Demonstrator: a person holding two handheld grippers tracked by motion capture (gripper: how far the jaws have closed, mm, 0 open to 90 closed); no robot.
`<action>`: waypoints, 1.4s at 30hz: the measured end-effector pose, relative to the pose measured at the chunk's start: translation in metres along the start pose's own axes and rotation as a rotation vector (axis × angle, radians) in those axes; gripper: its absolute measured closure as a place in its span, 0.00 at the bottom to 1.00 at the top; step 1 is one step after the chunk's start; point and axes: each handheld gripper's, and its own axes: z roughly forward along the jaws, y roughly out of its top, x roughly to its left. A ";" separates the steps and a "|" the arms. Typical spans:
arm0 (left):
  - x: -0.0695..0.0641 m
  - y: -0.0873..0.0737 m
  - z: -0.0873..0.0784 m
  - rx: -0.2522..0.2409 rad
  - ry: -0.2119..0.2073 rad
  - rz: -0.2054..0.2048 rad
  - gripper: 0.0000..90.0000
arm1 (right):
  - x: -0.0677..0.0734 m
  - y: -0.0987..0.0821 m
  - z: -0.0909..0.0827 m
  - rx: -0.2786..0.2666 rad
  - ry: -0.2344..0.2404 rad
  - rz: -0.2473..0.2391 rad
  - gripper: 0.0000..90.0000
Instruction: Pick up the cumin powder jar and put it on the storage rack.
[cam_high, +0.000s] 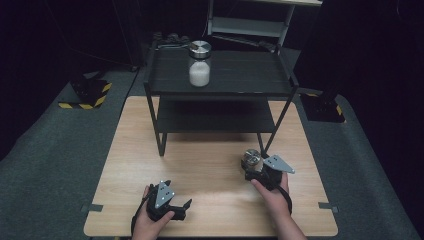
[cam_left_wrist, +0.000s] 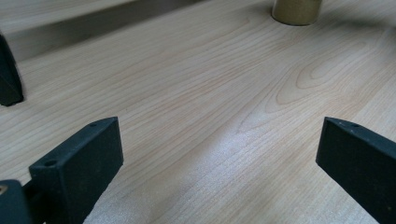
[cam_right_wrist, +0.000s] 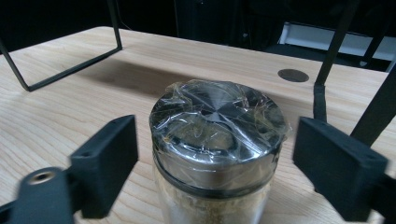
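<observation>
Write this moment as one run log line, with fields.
right gripper: open around jar, not gripping | left gripper: open, over table | white-filled jar: on shelf

Each gripper was matte black with two blocky jaws, a small screw hole in each jaw's end. The left gripper (cam_high: 181, 205) and the right gripper (cam_high: 248, 173) each carried a grey three-cornered plate with small holes.

Rack leg (cam_high: 267, 142) crowds the jar (cam_high: 250, 159); left tabletop (cam_high: 130, 150) open.
</observation>
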 end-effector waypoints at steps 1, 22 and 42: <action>0.000 0.000 0.000 -0.001 -0.001 -0.003 0.01 | 0.000 -0.001 0.000 -0.003 -0.003 0.004 0.21; 0.000 0.000 0.000 0.001 0.003 -0.008 0.01 | 0.013 -0.015 -0.001 -0.073 -0.046 -0.017 0.38; 0.001 0.000 0.000 -0.001 -0.002 -0.013 0.01 | 0.013 -0.002 -0.015 -0.093 -0.013 -0.041 0.39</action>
